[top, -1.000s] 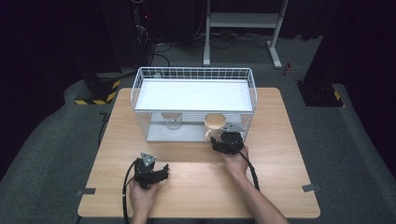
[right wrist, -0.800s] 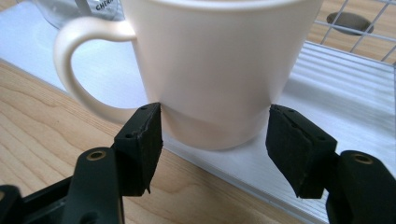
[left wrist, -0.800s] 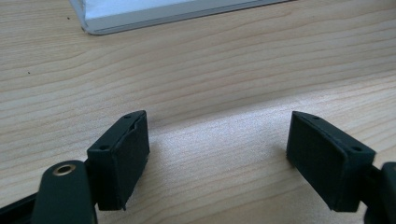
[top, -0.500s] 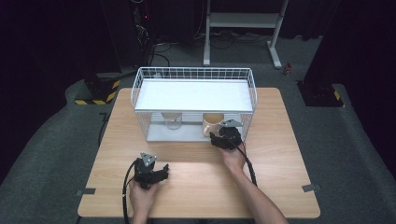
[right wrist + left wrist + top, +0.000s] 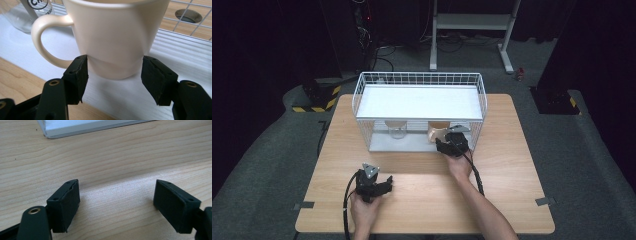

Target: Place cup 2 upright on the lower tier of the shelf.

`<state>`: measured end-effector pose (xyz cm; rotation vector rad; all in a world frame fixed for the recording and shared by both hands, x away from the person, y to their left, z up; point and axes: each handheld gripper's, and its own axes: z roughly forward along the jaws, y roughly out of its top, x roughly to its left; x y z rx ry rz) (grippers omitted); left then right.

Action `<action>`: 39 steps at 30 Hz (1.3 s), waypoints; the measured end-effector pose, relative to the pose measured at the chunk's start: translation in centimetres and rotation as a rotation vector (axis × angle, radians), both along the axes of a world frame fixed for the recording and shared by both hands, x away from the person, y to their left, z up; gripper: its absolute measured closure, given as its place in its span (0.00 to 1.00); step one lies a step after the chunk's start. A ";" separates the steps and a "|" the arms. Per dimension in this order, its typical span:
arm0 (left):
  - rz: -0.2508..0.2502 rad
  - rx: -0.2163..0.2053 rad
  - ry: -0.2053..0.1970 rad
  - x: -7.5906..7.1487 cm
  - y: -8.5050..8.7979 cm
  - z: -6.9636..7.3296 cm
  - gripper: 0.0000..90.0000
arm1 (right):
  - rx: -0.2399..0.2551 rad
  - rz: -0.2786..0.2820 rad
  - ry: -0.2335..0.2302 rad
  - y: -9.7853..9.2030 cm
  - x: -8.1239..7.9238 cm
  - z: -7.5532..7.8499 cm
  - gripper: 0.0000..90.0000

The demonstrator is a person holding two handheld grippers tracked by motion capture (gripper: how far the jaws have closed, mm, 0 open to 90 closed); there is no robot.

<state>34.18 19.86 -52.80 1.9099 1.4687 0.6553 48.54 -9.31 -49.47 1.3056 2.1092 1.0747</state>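
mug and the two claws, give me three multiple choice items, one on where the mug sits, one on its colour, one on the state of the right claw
1. Where does the mug stand?
A. on the white floor of the wire rack, near its open front
B. on top of the rack
C. on bare wood beside the left claw

2. What colour is the mug?
A. blue
B. cream
C. black

3. How does the right claw stand?
A. wide open, far from the mug
B. lying on the table
C. a pad on each side of the mug's base

Answers: 1 A, the right claw view shows the mug on the white ribbed floor with wire behind it. 2 B, its wall and handle are cream. 3 C, the jaws have just been closing and both pads meet the base. The left claw is open over bare table.
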 end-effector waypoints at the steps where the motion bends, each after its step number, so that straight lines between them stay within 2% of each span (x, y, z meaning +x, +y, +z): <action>1: 0.000 0.000 0.000 0.0 0.0 0.0 0.24 | 0.002 -0.001 -0.002 0.0 0.1 0.0 0.44; 18: 0.000 0.000 0.000 0.0 0.0 0.0 0.24 | 0.023 -0.028 -0.007 0.1 0.7 -0.7 0.50; 20: 0.000 0.000 0.000 0.0 0.0 0.0 0.24 | 0.008 -0.021 -0.015 0.2 0.8 -0.8 0.50; 22: 0.000 0.000 0.000 0.0 0.0 0.0 0.24 | 0.017 -0.025 -0.006 0.2 0.7 -0.8 0.50; 31: 0.003 -0.003 -0.003 0.0 0.0 0.0 0.24 | 0.006 -0.015 -0.026 0.0 0.9 -0.9 0.55; 39: 0.000 0.000 0.000 0.0 0.0 0.0 0.24 | 0.010 -0.016 0.000 -0.1 0.9 -1.1 0.52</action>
